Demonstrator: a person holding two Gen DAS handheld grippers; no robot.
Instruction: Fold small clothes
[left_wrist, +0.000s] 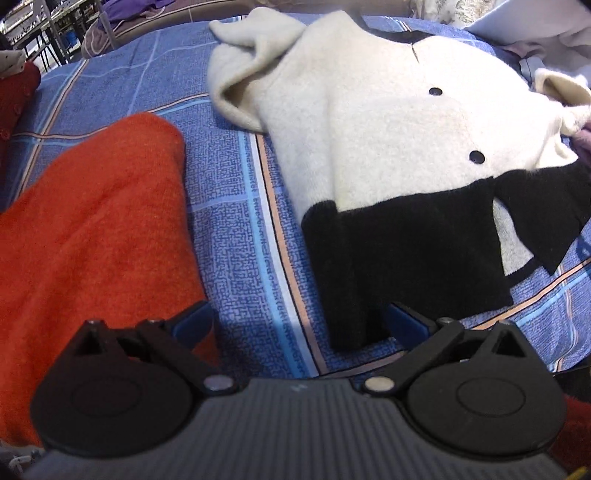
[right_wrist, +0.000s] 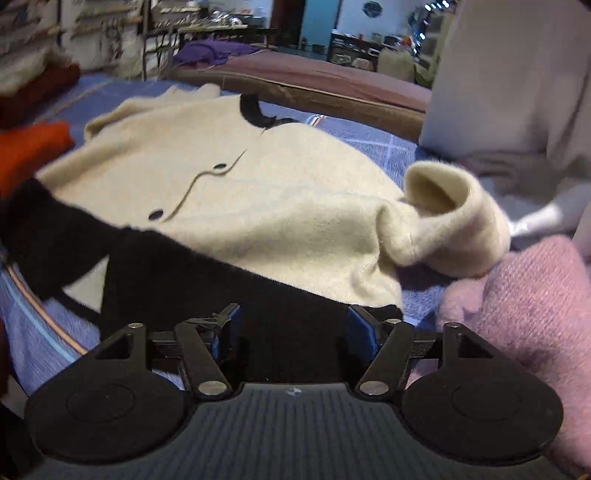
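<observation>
A small cream cardigan with black buttons and a black hem lies front up on the blue plaid bedsheet. It also shows in the right wrist view, with one sleeve curled up at its right. My left gripper is open and empty, low over the sheet at the hem's left corner. My right gripper is open, its jaws either side of the black hem at the cardigan's right bottom edge.
An orange knit garment lies left of the cardigan. A pink knit garment lies to its right. A dark red garment sits at the far left. White fabric and another bed lie beyond.
</observation>
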